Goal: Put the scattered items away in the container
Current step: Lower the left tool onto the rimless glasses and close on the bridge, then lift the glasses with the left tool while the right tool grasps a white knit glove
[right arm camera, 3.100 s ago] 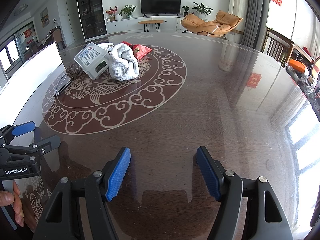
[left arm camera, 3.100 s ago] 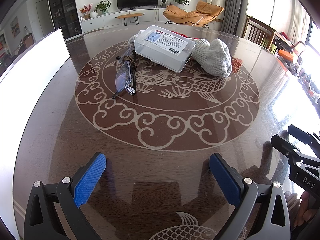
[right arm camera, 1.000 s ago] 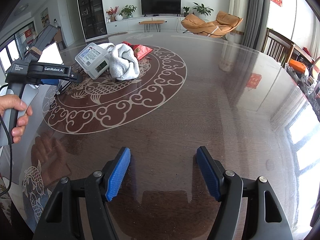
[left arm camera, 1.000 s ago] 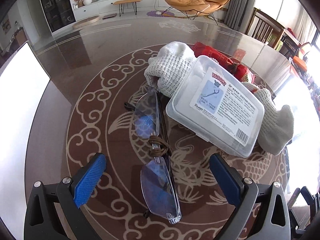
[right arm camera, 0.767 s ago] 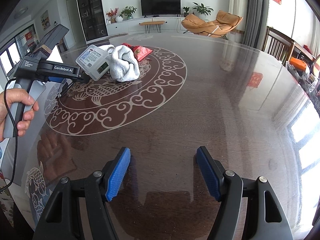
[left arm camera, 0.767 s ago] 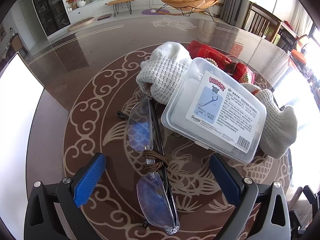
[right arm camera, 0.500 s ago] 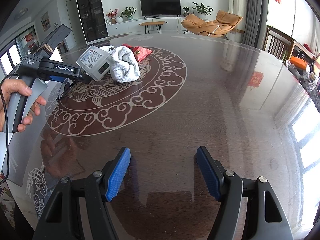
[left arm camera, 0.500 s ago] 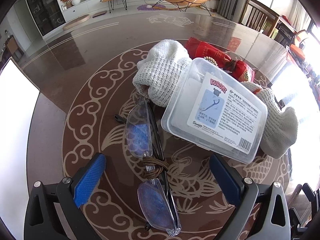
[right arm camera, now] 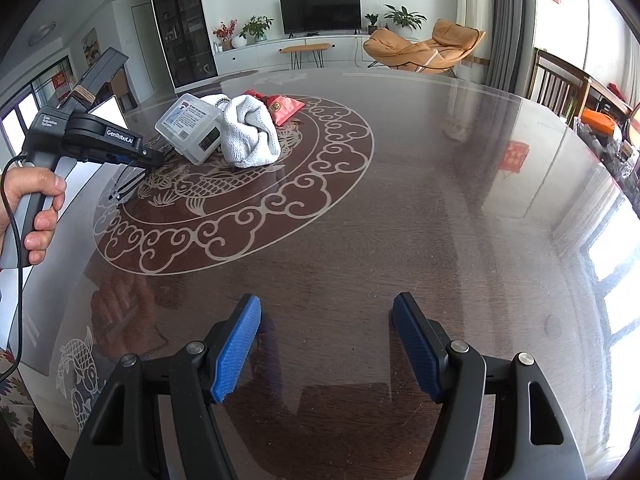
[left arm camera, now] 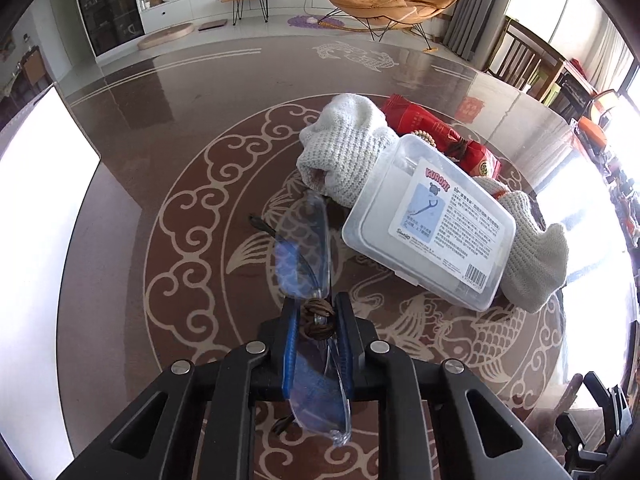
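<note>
L claw [left arm camera: 318, 320] clamped on glasses [left arm camera: 304, 256]; R claw [right arm camera: 326, 344] agape.

Left hand-held gripper [left arm camera: 316, 320] is clamped nearly closed — a hand [right arm camera: 34, 204] grips its handle; right hand-held gripper [right arm camera: 326, 344] hovers, jaws spread wide.

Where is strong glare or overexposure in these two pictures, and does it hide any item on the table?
Left wrist view: a blown-out white panel at the left and window glare on the table at the right; glasses and plastic box stay readable. Right wrist view: window reflections wash the table's right edge; no item is hidden.
</note>
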A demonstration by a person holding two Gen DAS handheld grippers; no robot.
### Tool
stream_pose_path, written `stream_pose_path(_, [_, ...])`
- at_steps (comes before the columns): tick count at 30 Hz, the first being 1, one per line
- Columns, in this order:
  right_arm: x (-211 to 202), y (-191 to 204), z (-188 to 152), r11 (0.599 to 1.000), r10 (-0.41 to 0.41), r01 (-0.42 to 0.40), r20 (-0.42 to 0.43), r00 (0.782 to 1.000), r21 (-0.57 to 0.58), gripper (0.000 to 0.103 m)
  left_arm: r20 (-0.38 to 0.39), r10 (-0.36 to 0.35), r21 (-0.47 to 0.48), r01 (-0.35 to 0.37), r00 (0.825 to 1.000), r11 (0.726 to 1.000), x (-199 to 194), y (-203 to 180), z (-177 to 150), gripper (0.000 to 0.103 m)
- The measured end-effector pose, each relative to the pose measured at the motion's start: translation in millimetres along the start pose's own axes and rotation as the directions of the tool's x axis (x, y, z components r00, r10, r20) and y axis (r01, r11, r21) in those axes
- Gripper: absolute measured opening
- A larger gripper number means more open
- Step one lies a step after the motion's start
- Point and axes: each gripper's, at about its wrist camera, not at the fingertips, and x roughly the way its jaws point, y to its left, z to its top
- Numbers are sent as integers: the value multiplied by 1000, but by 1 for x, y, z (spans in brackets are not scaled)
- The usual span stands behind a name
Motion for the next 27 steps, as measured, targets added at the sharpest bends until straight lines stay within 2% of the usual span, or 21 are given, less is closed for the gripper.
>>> stream_pose_path(9, [0,1,-1,1000,-8,8,-2,1000,-7,70,73,-70,-13,71,995,997,-51,8,-71,17])
stream_pose_path(13, [-2,0,-1,1000,3,-3,1,1000,-3,70,81,-96,-16,98,992,995,-63,9,-95,17])
stream_pose_path(15, [-2,-6,3,999,48,-48,-10,999,11,70,87,-100,-14,102,991,995,-66,10,-101,17])
stream_pose_path(16, [-1,-11,7,994,104,-103,-15,994,30,70,91,-101,-11,102,991,995,-68,8,-105,17])
stream_pose_path(18, [5,-25,21,967,238,-236,-13,971,92,70,93,-106,-11,108,990,994,-68,3,-108,17])
stream_pose_path(20, [12,-33,42,962,250,-248,-5,968,113,70,91,-119,-21,121,989,992,-63,3,-117,17])
stream_pose_path(23, [14,-27,77,956,286,-288,32,958,51,70,90,-135,-47,140,987,989,-55,4,-118,17])
stream_pose_path(25, [18,-10,97,943,331,-329,39,943,-53,70,93,-143,-63,149,985,987,-53,5,-119,17])
stream_pose_path(27, [32,12,113,936,318,-313,11,948,-159,70,96,-146,-73,154,985,985,-52,4,-121,17])
